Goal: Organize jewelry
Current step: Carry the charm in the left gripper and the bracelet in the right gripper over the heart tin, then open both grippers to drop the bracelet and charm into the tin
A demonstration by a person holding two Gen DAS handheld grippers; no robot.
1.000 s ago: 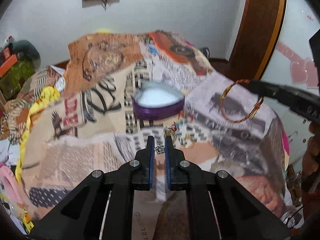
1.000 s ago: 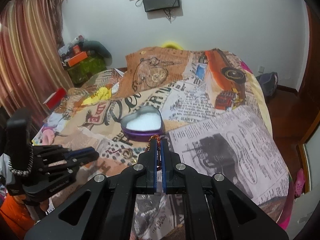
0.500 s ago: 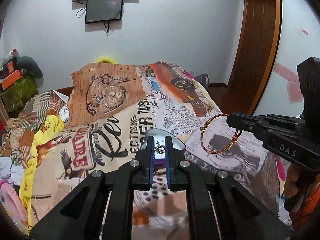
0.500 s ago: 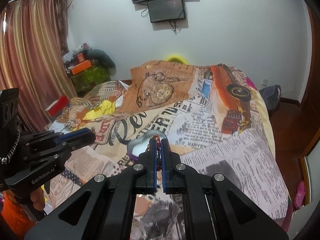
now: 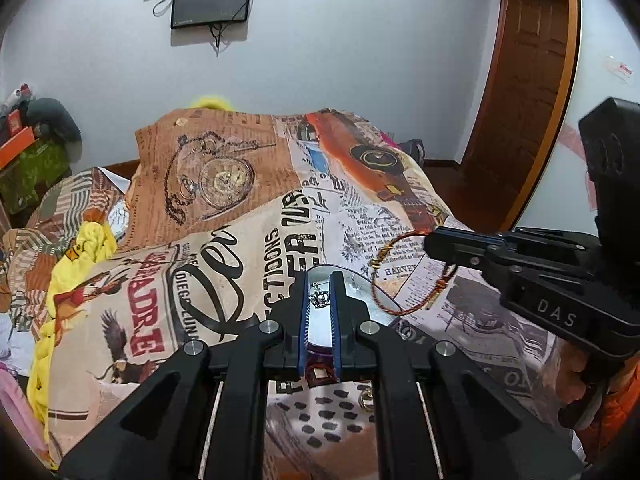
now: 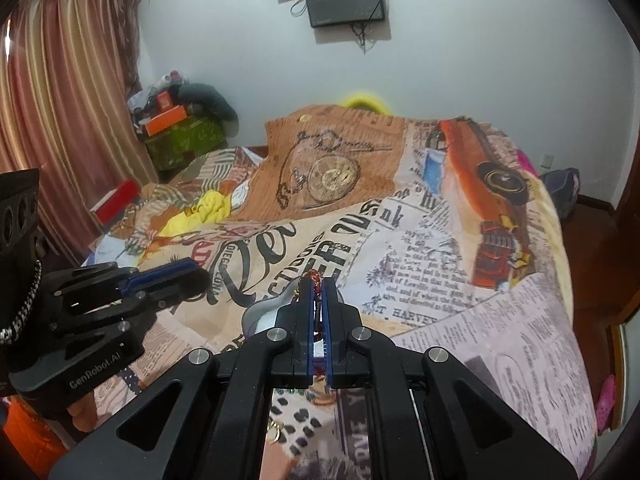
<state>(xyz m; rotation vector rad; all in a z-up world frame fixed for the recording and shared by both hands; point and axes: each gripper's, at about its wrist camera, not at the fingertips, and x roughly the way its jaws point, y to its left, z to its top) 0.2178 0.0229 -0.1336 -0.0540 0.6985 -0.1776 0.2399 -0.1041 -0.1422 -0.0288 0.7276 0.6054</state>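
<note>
Seemingly upright crown charm (image 5: 319, 299), left tongs (image 5: 319, 280).

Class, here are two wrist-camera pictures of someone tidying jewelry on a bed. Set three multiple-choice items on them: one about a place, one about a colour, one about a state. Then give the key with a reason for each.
1. Where does the heart-shaped tin sit?
A. on the printed bedspread
B. on the floor by the door
C. on the wall shelf

2. What colour is the bangle at the right gripper?
A. plain silver
B. reddish with gold wire wraps
C. bright green

3. What is the state of the left gripper?
A. wide open and empty
B. shut on a small silver crown charm
C. shut on the tin's lid

Key: 1 A, the tin rests on the newspaper-print cover just beyond the left gripper. 2 B, the left wrist view shows a red-brown hoop with gold coils. 3 B, the crown sits pinched between the blue pads.
</note>
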